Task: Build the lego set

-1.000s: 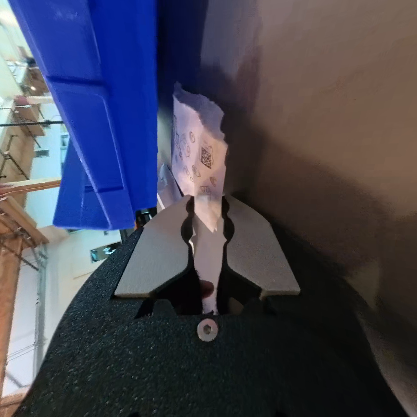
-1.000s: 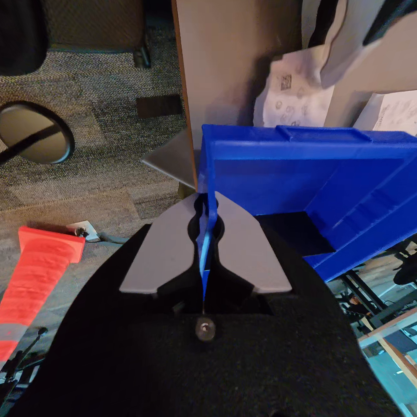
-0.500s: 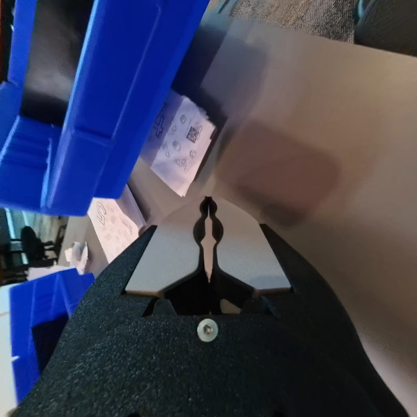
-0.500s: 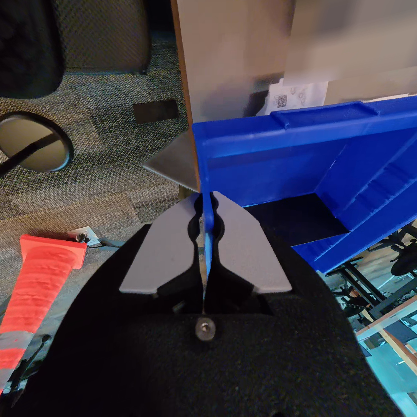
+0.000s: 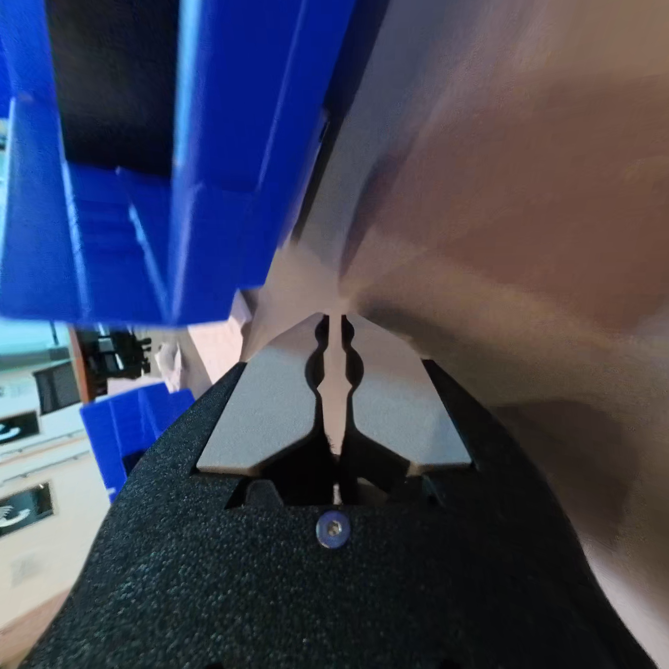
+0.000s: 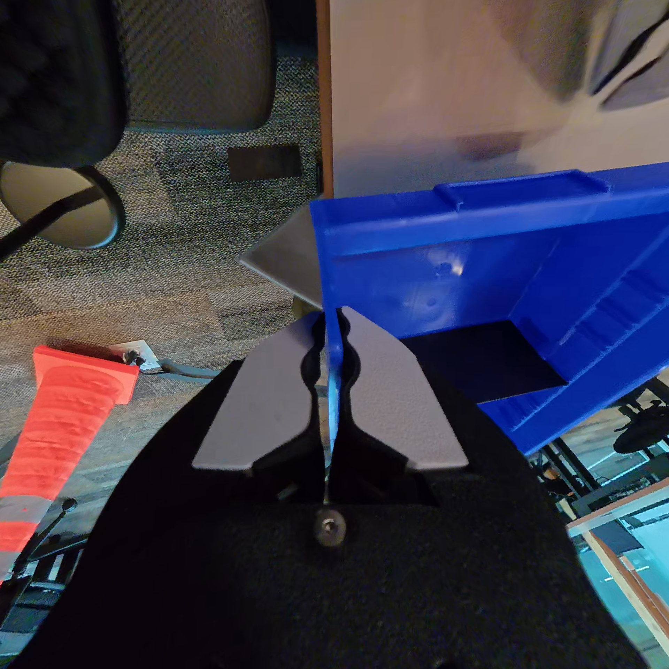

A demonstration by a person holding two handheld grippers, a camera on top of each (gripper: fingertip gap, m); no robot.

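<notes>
Across the right half of the left wrist view spreads a pale tabletop (image 5: 506, 181), heavily blurred. At ten o'clock in that view hangs a blue plastic bin (image 5: 119, 224), tilted, its dark inside showing. A second blue bin (image 5: 119, 423) sits at eight o'clock, near a white crumpled scrap (image 5: 170, 362).

Seen from the right wrist view, the same large blue plastic bin (image 6: 506, 289) fills the three o'clock side, tipped so that its open mouth faces the camera, with the tabletop (image 6: 416, 90) behind it at one o'clock. Grey carpet (image 6: 163, 289) covers the left side. An orange traffic cone (image 6: 61, 416) lies on the carpet at eight o'clock. A round chair base (image 6: 61, 206) is at ten o'clock.

The right gripper (image 6: 331, 318) pinches the bin's near side wall, one pad on each face of the blue plastic.

The left gripper (image 5: 335, 318) has its fingers drawn nearly together, a narrow slit between the tips. Only the blurred tabletop shows through that slit; motion blur keeps me from telling whether anything thin is caught there.
</notes>
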